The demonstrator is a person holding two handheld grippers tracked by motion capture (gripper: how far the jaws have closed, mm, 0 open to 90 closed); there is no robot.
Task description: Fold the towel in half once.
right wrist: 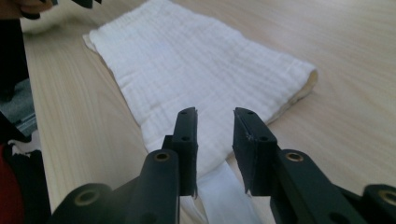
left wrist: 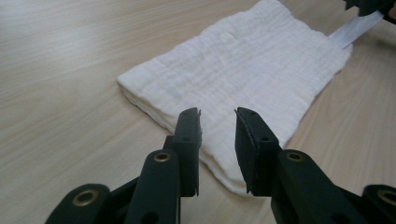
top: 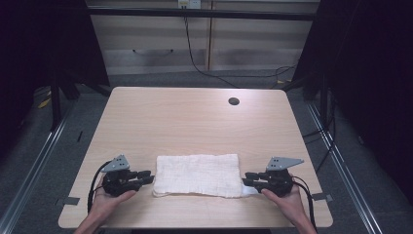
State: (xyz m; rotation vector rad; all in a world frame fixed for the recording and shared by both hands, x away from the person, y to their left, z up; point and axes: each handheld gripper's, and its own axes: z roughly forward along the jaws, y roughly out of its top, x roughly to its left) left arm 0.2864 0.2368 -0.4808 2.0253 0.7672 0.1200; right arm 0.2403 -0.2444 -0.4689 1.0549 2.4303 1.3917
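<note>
A folded white cloth (top: pixel 197 174) lies flat near the table's front edge, also seen in the left gripper view (left wrist: pixel 243 70) and the right gripper view (right wrist: pixel 201 60). My left gripper (top: pixel 150 176) rests at the cloth's left end; its jaws (left wrist: pixel 218 116) stand apart over the cloth's edge with nothing pinched. My right gripper (top: pixel 246 179) sits at the right end, its jaws (right wrist: pixel 215 114) likewise apart. A white strip (right wrist: pixel 219 196) trails from the cloth under the right jaws. A hand holds each gripper from below.
The wooden table (top: pixel 195 117) has a round cable hole (top: pixel 234 101) at its far right. Beyond the far edge stand pale cabinets (top: pixel 156 39), with a black cable (top: pixel 195 58) running down to the floor. Dark frames flank both sides.
</note>
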